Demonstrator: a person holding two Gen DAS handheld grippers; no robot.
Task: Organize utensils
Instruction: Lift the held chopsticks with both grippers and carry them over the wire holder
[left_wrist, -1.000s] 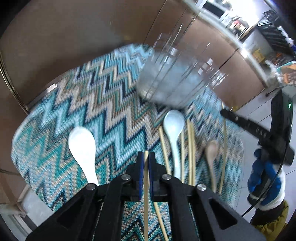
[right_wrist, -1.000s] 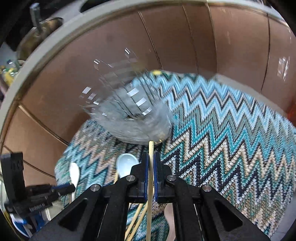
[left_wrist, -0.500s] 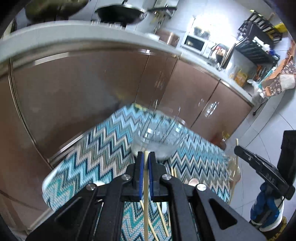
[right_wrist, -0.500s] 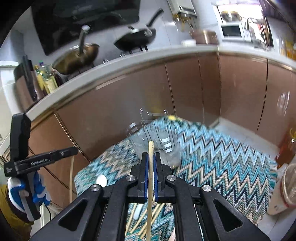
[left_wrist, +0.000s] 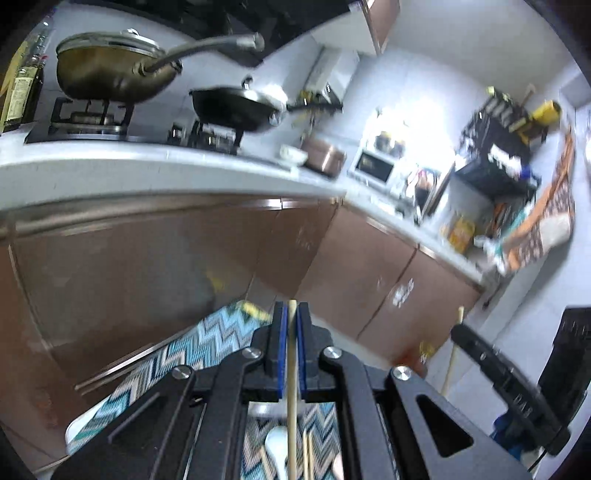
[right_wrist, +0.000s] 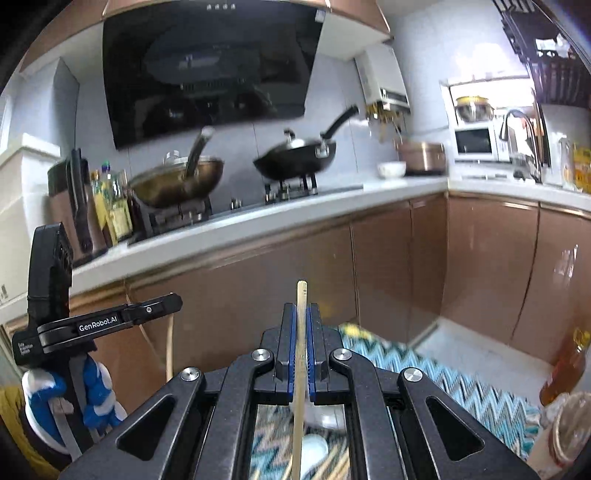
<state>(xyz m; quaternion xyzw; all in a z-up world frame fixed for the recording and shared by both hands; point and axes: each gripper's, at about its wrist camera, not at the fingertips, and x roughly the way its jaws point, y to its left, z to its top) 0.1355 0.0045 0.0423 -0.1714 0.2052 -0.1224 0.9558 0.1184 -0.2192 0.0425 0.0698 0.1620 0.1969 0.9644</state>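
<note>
My left gripper (left_wrist: 291, 314) is shut on a wooden chopstick (left_wrist: 291, 373) and is raised, pointing at the kitchen cabinets. My right gripper (right_wrist: 301, 314) is shut on another wooden chopstick (right_wrist: 300, 354), also raised. Below the left gripper, a white spoon (left_wrist: 277, 448) and more chopsticks (left_wrist: 308, 458) lie on the zigzag mat (left_wrist: 207, 347). The right wrist view shows a white spoon (right_wrist: 314, 448) on the mat (right_wrist: 461, 384). The right gripper shows in the left wrist view (left_wrist: 480, 354); the left gripper shows in the right wrist view (right_wrist: 162, 306). The clear glass holder is hidden.
A counter (right_wrist: 258, 221) with a stove, two pans (right_wrist: 295, 157) and a microwave (right_wrist: 474, 142) runs above brown cabinets (right_wrist: 388, 266). An oil bottle (right_wrist: 565, 365) stands on the floor at right, next to a cup (right_wrist: 569, 428).
Both grippers have lifted and tilted up with their chopsticks. The glass holder and most of the mat have dropped out of view; the counter and stove now fill the frames.
</note>
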